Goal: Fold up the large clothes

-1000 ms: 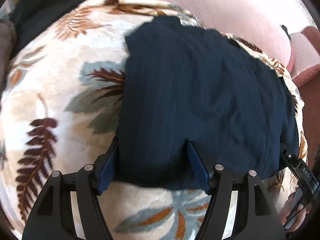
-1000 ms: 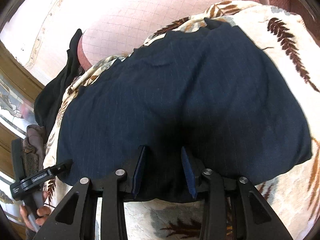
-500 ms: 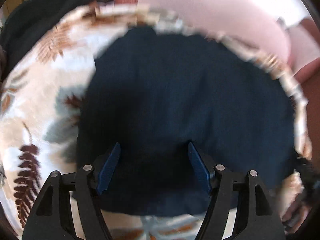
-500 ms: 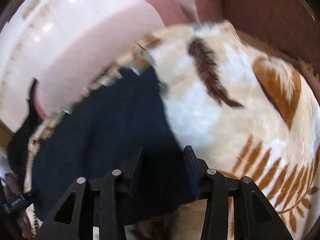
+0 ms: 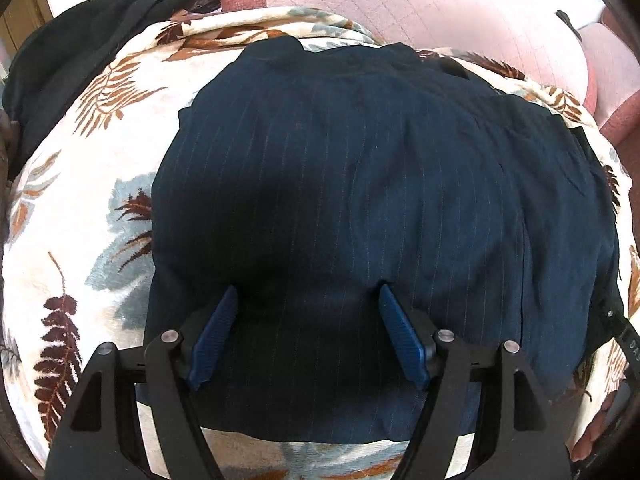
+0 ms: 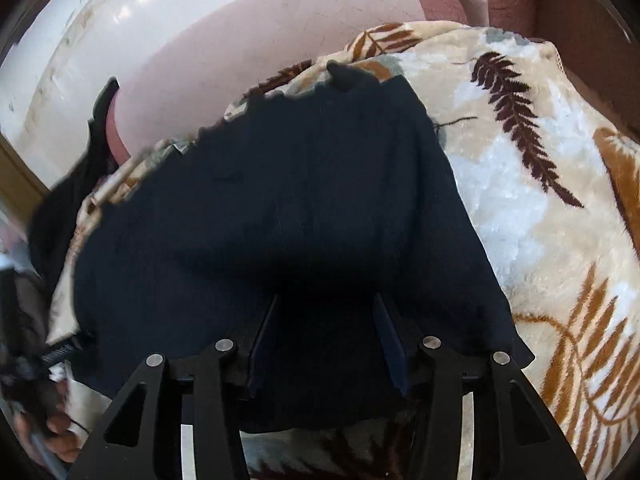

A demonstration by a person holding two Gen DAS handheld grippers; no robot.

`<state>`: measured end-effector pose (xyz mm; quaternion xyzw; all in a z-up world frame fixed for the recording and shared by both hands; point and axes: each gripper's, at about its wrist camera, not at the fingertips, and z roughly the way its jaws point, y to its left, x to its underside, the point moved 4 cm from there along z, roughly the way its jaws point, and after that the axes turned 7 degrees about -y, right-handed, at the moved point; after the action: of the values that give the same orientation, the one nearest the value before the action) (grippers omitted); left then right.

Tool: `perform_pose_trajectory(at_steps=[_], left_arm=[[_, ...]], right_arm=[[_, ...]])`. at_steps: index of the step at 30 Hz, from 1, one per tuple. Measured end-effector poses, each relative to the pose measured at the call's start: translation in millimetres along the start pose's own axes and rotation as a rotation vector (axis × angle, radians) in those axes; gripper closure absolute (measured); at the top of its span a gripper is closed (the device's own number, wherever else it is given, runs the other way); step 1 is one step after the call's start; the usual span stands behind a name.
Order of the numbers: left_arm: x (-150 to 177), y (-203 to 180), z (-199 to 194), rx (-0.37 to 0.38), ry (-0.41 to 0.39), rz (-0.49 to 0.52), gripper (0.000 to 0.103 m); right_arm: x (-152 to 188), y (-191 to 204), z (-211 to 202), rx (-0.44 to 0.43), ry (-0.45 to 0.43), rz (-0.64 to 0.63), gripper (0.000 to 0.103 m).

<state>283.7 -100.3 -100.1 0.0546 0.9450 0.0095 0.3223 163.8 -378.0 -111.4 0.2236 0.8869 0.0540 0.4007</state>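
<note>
My left tongs (image 5: 306, 334) and right tongs (image 6: 326, 344), just widening, grip nothing above the folded navy pinstriped garment (image 5: 380, 200), fern-print blanket (image 5: 80, 208) at nine o'clock.

One folded navy pinstriped garment (image 5: 360, 200) lies on one fern-print fleece blanket (image 5: 80, 208); one black garment (image 5: 80, 40) sits beyond; two grippers, left gripper (image 5: 308, 300) and right gripper (image 6: 326, 308).

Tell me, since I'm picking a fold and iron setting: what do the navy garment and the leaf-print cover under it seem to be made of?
The navy garment looks like thin woven suiting, matte, with fine pale pinstripes and flat creases; wool or a blend, I can't tell. The leaf-print cover looks like plush fleece, probably synthetic: its pile is fuzzy with a soft sheen.
</note>
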Motion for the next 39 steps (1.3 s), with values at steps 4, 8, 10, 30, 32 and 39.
perform_pose_trajectory(at_steps=[4, 8, 10, 30, 32, 39], left_arm=[[-1.0, -0.4, -0.6, 0.001, 0.013, 0.008, 0.029], [-14.8, 10.2, -16.9, 0.09, -0.003, -0.036, 0.03], [-29.9, 27.6, -26.9, 0.147, -0.026, -0.106, 0.029], [-53.3, 51.5, 10.1, 0.324, 0.171, -0.35, 0.082], [-56.1, 45.5, 3.2, 0.276, 0.153, -0.32, 0.085], [-66.9, 24.3, -30.4, 0.257, 0.09, -0.314, 0.089]], right_arm=[[-18.4, 12.3, -19.3, -0.079, -0.078, 0.026, 0.052], [-32.9, 42.1, -19.8, -0.224, -0.077, 0.015, 0.052], [-25.8, 54.0, -10.1, -0.26, -0.048, -0.005, 0.05], [0.9, 53.4, 23.2, -0.222, 0.062, -0.026, 0.05], [-0.7, 53.1, 19.8, -0.212, 0.046, -0.032, 0.05], [-11.1, 37.6, 5.9, -0.126, -0.022, -0.06, 0.05]])
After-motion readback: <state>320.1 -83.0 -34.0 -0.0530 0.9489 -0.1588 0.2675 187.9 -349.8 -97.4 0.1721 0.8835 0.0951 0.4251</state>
